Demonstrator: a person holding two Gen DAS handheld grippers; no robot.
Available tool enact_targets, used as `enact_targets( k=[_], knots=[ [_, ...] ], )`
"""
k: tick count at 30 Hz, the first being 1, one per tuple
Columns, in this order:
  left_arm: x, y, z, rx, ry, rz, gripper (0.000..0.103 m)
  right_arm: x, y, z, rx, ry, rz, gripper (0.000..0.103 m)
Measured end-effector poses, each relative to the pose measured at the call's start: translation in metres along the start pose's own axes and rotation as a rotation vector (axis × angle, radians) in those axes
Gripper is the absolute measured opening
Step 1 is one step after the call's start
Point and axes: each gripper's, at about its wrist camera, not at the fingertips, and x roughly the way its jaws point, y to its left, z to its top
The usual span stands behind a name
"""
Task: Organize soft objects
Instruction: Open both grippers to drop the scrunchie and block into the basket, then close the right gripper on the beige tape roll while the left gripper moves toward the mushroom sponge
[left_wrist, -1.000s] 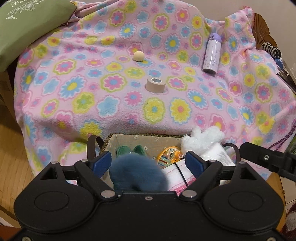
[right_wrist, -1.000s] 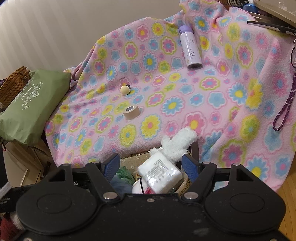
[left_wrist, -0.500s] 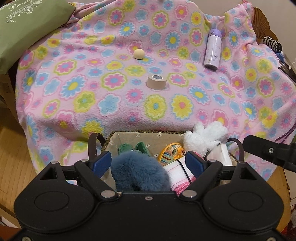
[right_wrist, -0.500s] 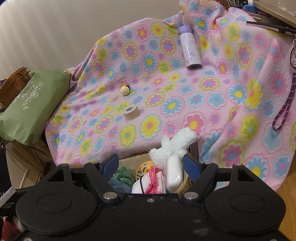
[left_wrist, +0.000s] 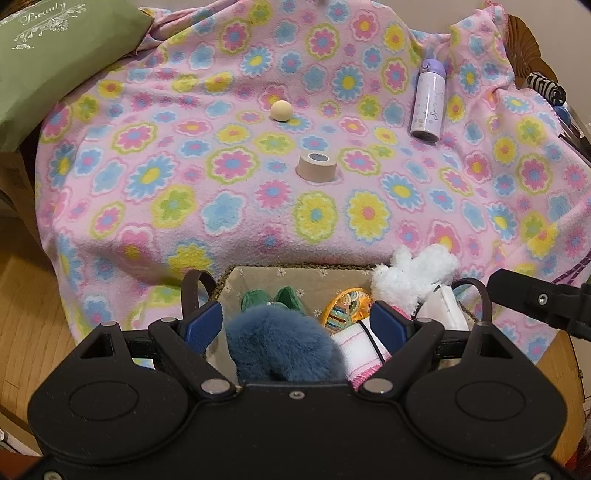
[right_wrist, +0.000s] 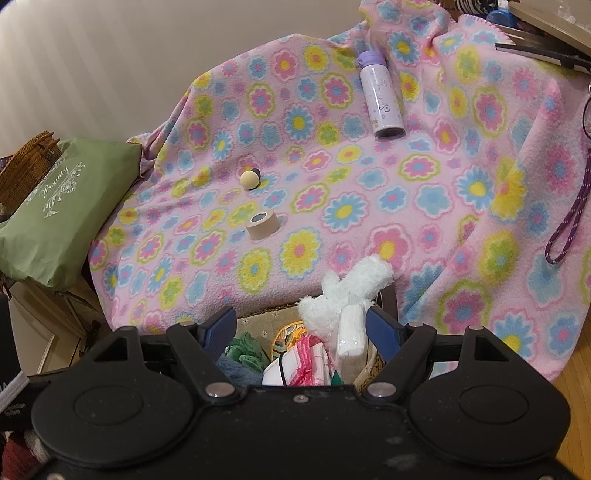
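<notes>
Both my jaws gape wide, gripping nothing, above the basket (left_wrist: 231, 282) holding the blue pompom (left_wrist: 284, 343) and white plush (right_wrist: 347, 295)

One basket (left_wrist: 236, 275); one bottle (left_wrist: 427, 101) — one tape roll (left_wrist: 317, 167).

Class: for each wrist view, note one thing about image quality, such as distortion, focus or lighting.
Left wrist view: fisheye bends the floral blanket at the edges, and the blue pom-pom looks soft this close. Right wrist view: even light gives the tape roll only a faint shadow; wall stripes curve; dust specks show on the black housing.
</notes>
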Motion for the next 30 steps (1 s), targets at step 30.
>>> enact_targets(
  k=[30],
  knots=[
    [0.091, 0.024, 0.115, 0.194, -0.251, 0.103, 0.083, 0.126, 0.056, 0.073, -0.452, -0.110, -0.034, 0.083]
  ],
)
